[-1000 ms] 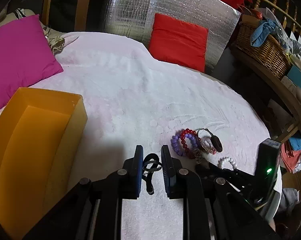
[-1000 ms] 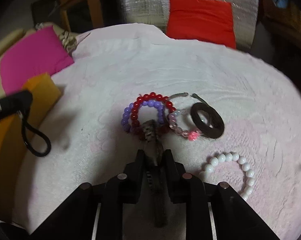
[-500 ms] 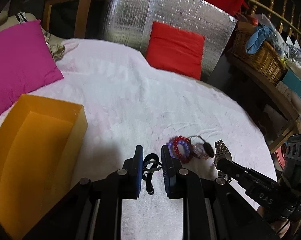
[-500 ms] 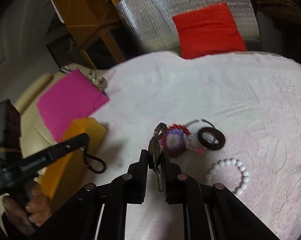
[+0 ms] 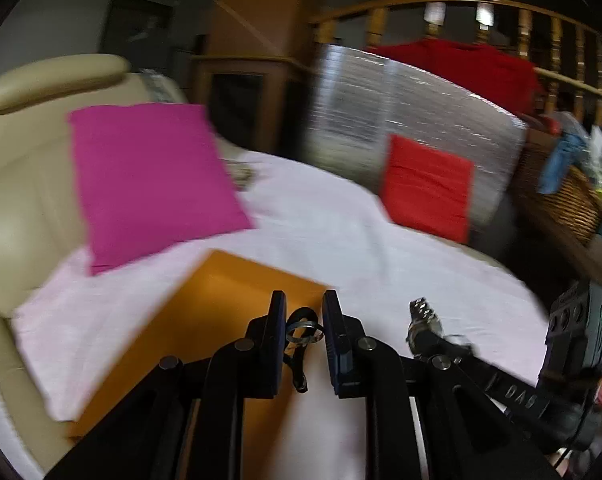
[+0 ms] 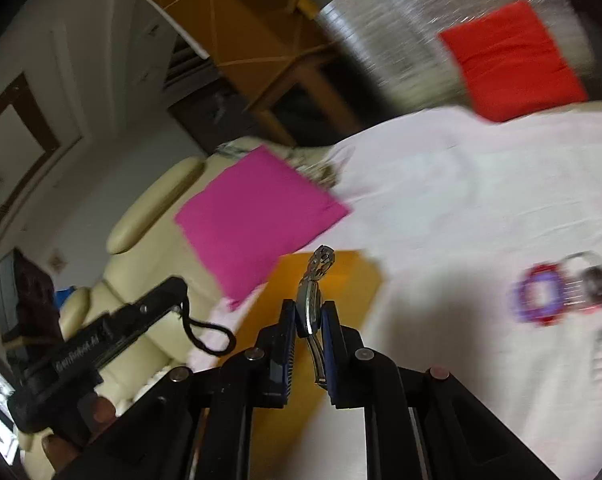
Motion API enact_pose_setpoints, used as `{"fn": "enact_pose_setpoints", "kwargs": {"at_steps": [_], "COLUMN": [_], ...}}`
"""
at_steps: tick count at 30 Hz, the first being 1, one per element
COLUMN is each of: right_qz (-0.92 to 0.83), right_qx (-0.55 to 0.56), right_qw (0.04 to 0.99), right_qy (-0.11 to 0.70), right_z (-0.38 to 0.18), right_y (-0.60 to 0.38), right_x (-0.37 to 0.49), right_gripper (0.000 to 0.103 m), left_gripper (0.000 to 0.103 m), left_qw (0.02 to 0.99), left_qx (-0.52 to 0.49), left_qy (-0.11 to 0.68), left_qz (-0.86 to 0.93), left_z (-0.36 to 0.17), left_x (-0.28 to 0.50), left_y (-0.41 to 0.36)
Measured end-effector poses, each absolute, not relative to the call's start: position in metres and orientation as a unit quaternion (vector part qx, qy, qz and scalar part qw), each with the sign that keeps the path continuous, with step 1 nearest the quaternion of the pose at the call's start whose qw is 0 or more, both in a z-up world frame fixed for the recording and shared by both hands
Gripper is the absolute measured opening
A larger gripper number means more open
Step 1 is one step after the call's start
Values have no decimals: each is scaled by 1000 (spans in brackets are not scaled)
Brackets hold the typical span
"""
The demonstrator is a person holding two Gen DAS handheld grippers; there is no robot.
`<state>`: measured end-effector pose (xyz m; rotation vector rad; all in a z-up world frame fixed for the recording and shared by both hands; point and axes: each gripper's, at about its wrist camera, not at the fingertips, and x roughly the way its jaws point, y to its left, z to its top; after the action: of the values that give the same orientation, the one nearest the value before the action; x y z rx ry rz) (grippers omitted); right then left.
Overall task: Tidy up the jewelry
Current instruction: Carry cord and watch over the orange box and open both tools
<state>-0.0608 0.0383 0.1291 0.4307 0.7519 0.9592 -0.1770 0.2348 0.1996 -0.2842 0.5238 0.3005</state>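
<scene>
Two loads are in the air at once, and that is my main worry. My left gripper (image 5: 303, 322) pinches a black cord with a metal ring (image 5: 304, 330) between its pads; the loose end dangles below, right at the near edge of the orange box (image 5: 221, 320). My right gripper (image 6: 308, 320) is pressed onto a metal watch (image 6: 313, 292), held edge-on by its band, with the clasp end sticking up past the fingertips and the orange box beyond it.

Both views are smeared by motion, so I judge box position poorly. If I release now, the cord could land on the pink bedcover (image 5: 341, 232) beside the box rather than inside it. The watch grip looks thin: smooth links between narrow pads may slide or pivot, and the piece could drop short. The two tools sit near each other, each showing in the other's view, so a crossing path could knock them together or snag the cord loop. The beaded bracelets (image 6: 541, 296) lie well apart on the bedcover, waiting.
</scene>
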Motion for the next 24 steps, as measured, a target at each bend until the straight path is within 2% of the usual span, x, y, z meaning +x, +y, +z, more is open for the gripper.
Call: {"fn": "enact_pose_setpoints", "kwargs": {"at_steps": [7, 9, 10, 11, 12, 13, 14, 20, 24], "right_qz": [481, 470, 463, 456, 453, 453, 449, 403, 324], "right_qx": [169, 167, 171, 176, 182, 192, 199, 206, 227], "right_qw": [751, 748, 748, 751, 752, 754, 761, 807, 837], "right_qy": [420, 438, 443, 445, 443, 436, 423, 379, 379], "right_z": [106, 96, 94, 93, 93, 94, 98, 119, 110], "right_y": [142, 151, 153, 151, 148, 140, 130, 40, -63], "right_x": [-68, -67, -64, -62, -62, -61, -61, -45, -35], "right_gripper": [16, 17, 20, 33, 42, 60, 64, 63, 63], "left_gripper": [21, 33, 49, 61, 63, 63, 63, 64, 64], "left_qw": [903, 889, 884, 882, 881, 883, 885, 910, 925], "left_qx": [-168, -188, -196, -201, -202, -200, -193, -153, -132], "left_qy": [325, 344, 347, 348, 344, 340, 334, 312, 318], "left_qz": [224, 238, 242, 248, 254, 256, 259, 228, 162], "left_z": [151, 137, 132, 131, 131, 134, 138, 166, 177], "left_x": [-194, -193, -193, -194, -195, -196, -196, -186, -154], "left_y": [308, 319, 323, 324, 324, 323, 320, 276, 224]}}
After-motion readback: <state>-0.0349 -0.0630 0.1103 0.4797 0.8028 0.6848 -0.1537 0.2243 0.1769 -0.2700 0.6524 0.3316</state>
